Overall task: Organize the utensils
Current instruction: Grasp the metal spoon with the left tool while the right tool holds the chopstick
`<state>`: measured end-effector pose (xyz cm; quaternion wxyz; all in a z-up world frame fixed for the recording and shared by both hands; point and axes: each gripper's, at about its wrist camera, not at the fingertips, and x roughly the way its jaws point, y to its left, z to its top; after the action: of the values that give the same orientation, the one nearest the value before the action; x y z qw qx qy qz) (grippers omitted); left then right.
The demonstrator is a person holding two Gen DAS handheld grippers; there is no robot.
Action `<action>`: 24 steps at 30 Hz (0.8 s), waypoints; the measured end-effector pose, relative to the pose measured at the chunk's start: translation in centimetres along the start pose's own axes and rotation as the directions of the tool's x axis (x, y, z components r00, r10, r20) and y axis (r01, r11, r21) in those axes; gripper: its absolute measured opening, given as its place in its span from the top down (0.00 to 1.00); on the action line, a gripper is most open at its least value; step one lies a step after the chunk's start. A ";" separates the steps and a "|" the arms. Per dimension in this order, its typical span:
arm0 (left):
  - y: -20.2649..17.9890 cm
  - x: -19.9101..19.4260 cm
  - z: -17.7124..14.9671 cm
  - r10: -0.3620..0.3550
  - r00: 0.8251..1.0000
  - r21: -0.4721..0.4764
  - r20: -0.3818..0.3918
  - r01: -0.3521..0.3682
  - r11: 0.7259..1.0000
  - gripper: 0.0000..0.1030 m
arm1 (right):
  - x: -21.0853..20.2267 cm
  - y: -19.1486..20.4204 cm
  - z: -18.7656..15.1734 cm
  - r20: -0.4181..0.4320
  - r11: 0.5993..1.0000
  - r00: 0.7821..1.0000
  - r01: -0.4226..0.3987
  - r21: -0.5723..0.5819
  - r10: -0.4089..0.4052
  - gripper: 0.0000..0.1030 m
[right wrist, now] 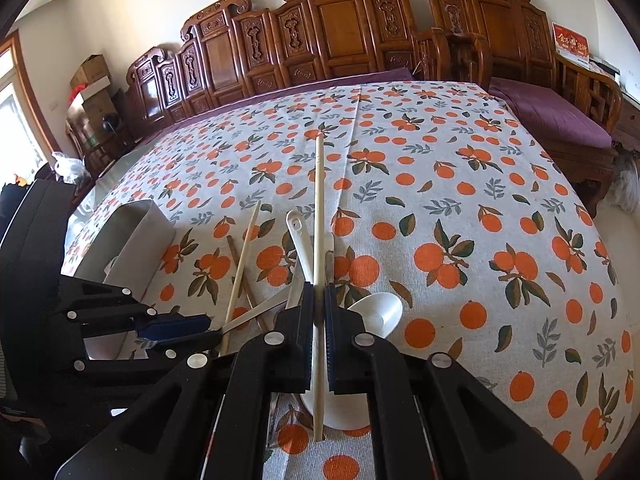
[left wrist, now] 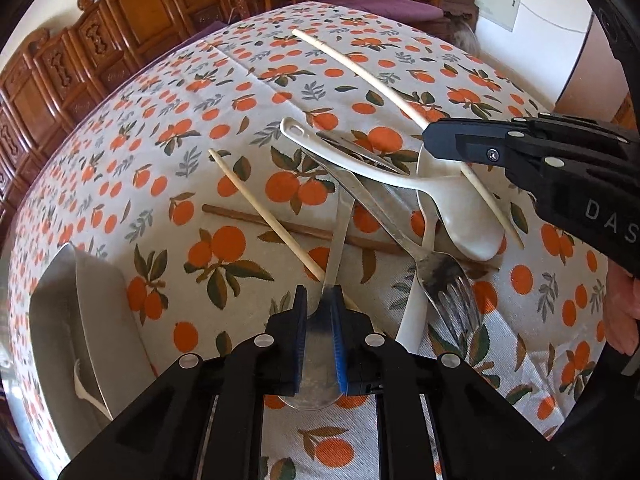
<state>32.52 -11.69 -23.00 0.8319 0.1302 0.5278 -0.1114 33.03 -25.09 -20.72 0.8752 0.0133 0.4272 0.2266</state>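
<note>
1. Your left gripper (left wrist: 320,308) pinches the metal spoon (left wrist: 334,256) over the orange-print tablecloth (left wrist: 240,128).
2. Your right gripper (right wrist: 319,312) squeezes a pale chopstick (right wrist: 319,216) above the white spoon (right wrist: 376,314).
3. The right gripper's side reads "DAS".

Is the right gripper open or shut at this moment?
Shut: the right gripper clamps a pale chopstick between both pads.

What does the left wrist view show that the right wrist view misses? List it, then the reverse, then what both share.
Only the left wrist view shows the steel fork and the metal spoon clamped in the left gripper. Only the right wrist view shows stacked cardboard boxes and the right gripper gripping the pale wooden chopstick. Both show the grey rectangular container, the white plastic spoon and the orange-print tablecloth.
</note>
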 end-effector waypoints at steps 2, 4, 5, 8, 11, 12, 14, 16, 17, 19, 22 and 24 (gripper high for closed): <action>0.1 0.0 -0.1 -0.020 1.000 0.007 0.004 0.020 1.000 0.95 | 0.0 0.0 0.0 0.000 1.000 1.000 0.001 -0.002 -0.001 0.94; 0.1 -0.1 -0.3 -0.021 1.000 0.009 0.002 0.021 1.000 0.97 | 0.0 0.0 0.0 0.000 1.000 1.000 -0.001 -0.002 0.001 0.94; 0.2 -0.2 -0.3 -0.032 0.999 0.006 -0.007 0.032 0.999 0.97 | 0.1 0.1 0.0 0.000 1.000 1.000 -0.001 -0.002 0.001 0.94; 0.5 -0.6 -0.9 -0.039 0.999 0.004 -0.033 0.039 0.999 0.97 | 0.1 0.1 0.0 -0.001 1.000 1.000 0.001 -0.005 -0.001 0.94; 0.8 -1.0 -1.9 -0.034 0.998 0.009 -0.045 0.035 0.999 1.00 | 0.1 0.1 0.0 -0.001 1.000 1.000 0.001 -0.004 -0.001 0.94; 0.9 -1.0 -2.2 -0.031 0.999 0.007 -0.045 0.031 0.999 1.00 | 0.1 0.1 0.0 -0.001 1.000 1.000 0.000 -0.005 0.000 0.94; 1.0 -1.1 -2.6 -0.029 0.999 0.003 -0.045 0.029 1.000 1.00 | 0.1 0.1 0.0 -0.002 1.000 1.000 -0.002 -0.007 0.002 0.94; 1.0 -1.2 -2.7 -0.027 0.999 0.000 -0.044 0.027 1.000 1.00 | 0.2 0.2 0.0 -0.003 1.000 1.000 -0.003 -0.011 0.003 0.94; 1.1 -1.3 -2.7 -0.026 0.999 -0.002 -0.042 0.026 1.000 1.00 | 0.2 0.2 0.0 -0.004 1.000 1.000 -0.003 -0.012 0.003 0.94; 1.1 -1.7 -2.5 -0.036 0.999 -0.011 -0.031 0.035 0.999 1.00 | 0.2 0.2 0.0 -0.005 1.000 1.000 -0.002 -0.012 0.002 0.94; 1.0 -2.1 -2.0 -0.035 0.999 -0.009 -0.015 0.035 0.999 1.00 | 0.2 0.1 0.0 -0.004 1.000 1.000 -0.001 -0.007 0.001 0.94; 0.9 -1.9 -1.6 -0.027 1.000 -0.001 -0.016 0.027 1.000 0.98 | 0.2 0.1 -0.1 -0.004 1.000 1.000 0.000 -0.006 0.000 0.94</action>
<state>30.62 -10.23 -21.83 0.8262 0.1237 0.5361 -0.1211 33.06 -24.95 -20.89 0.8743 0.0103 0.4284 0.2279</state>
